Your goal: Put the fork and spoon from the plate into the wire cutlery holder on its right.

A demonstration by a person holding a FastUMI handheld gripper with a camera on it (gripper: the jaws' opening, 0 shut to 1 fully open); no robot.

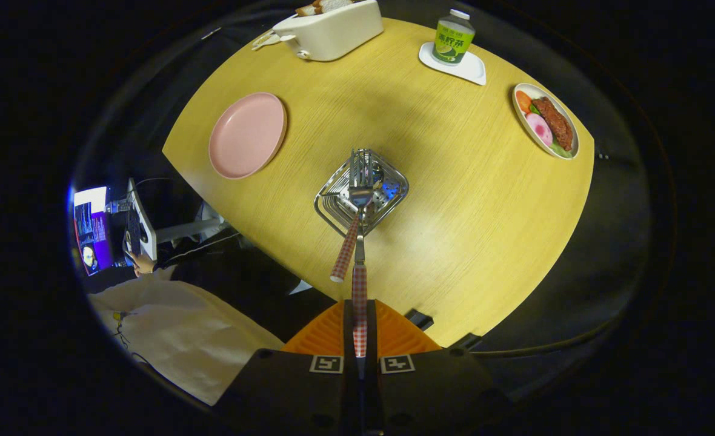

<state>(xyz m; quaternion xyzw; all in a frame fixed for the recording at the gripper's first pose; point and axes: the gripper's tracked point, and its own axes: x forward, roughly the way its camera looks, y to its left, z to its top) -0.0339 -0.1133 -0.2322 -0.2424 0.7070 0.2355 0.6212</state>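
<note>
Gripper (359,339) fingers are pressed together on the checked handle of one piece of cutlery (359,290), and they hold it high above the yellow table (454,200). I think it is the spoon, but I cannot tell for sure, because its far end hangs right over the wire cutlery holder (362,192) and the shiny wires hide its shape. A second piece (345,248) with the same checked handle already stands in the holder and leans toward the near left; fork prongs seem to show above the far rim. The pink plate (248,135) sits to the left of the holder, and it has nothing on it now. So I guess the job is almost done, and only this last piece has to go in. Cutlery like this is light, stiff and hard, so it will not bend or break. The metal part is smooth and slippery, so the handle is the best place to hold. It can swing a bit, so it should go down slowly.
</note>
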